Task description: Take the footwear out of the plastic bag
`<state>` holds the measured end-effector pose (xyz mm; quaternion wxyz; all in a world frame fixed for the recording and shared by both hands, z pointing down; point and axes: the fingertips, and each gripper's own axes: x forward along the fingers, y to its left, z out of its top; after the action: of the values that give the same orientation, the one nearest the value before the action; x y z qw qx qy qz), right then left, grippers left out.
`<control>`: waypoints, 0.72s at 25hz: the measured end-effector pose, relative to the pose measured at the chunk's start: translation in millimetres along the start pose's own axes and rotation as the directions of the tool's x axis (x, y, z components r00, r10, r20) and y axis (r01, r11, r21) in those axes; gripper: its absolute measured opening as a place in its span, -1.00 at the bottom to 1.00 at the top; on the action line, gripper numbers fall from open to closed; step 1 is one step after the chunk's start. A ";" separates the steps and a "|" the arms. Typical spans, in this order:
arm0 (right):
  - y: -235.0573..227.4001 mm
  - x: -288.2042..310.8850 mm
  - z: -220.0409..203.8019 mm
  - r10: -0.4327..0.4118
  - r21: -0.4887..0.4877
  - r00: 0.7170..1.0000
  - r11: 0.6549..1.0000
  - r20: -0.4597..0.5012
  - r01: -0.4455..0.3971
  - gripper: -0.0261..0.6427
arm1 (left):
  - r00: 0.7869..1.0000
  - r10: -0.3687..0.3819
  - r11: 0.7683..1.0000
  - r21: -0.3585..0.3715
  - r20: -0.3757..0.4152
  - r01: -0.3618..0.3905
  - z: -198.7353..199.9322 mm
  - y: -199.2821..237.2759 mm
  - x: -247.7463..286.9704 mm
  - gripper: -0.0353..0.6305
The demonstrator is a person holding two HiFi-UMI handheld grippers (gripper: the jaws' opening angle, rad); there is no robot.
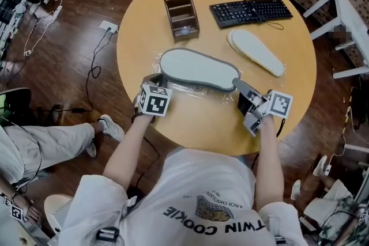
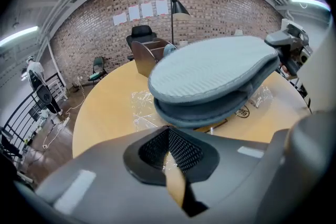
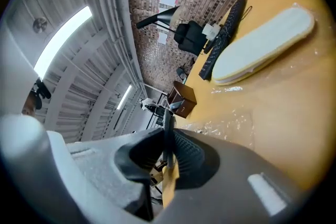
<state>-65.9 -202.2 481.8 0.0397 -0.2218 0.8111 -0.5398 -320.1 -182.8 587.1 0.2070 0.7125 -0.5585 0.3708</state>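
While white slipper [image 1: 256, 51] lies free | grey slipper [image 1: 198, 68] raised off bag [image 2: 139, 106], seemingly out | right gripper [image 1: 238, 85] clamps its end | left gripper [image 1: 154, 79] closed, apparently pinching bag

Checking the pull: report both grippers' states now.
Left gripper: closed, apparently pinching the plastic bag.
Right gripper: closed on the grey slipper.

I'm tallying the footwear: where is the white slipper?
Head view: the white slipper lies on the table's right side, just this side of the keyboard, apart from the grey slipper.
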 end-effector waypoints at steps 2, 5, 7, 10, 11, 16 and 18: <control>-11.4 -0.5 -3.9 -0.026 0.033 1.000 0.999 0.000 0.026 -0.75 | 1.000 -0.002 1.000 -0.005 0.003 0.002 -0.1 1.2 -1.0 -0.88; -20.7 0.9 -10.9 -0.058 -0.002 0.998 0.998 -0.032 0.058 -0.75 | 1.000 0.000 1.000 -0.007 0.006 0.000 -1.8 0.5 -1.9 -0.88; -23.1 4.9 -14.4 -0.067 -0.061 0.996 0.996 -0.057 0.064 -0.75 | 1.000 0.005 1.000 -0.011 0.011 -0.005 -1.2 0.1 -1.6 -0.88; -25.5 11.4 -15.4 -0.055 -0.076 0.998 0.996 -0.043 0.052 -0.74 | 1.000 0.017 1.000 -0.015 0.025 -0.016 0.4 1.9 -1.6 -0.88; -27.2 13.2 -18.0 -0.055 -0.064 0.998 0.997 -0.036 0.053 -0.74 | 0.999 0.020 1.000 -0.018 0.028 -0.020 0.0 2.4 -1.8 -0.88; -61.3 -0.4 -35.1 -0.327 -0.179 0.941 0.934 -0.081 0.309 -0.72 | 0.999 0.026 0.996 -0.087 0.039 -0.022 -0.3 1.4 -7.3 -0.88; -64.7 -1.6 -37.1 -0.386 -0.257 0.918 0.899 -0.089 0.354 -0.70 | 0.997 0.023 0.992 -0.123 0.071 -0.014 6.4 -2.2 -15.7 -0.88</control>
<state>-55.2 -190.3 554.6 -0.1465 -0.3374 0.8130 -0.4514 -317.8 -176.6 571.4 0.2266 0.7063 -0.5939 0.3115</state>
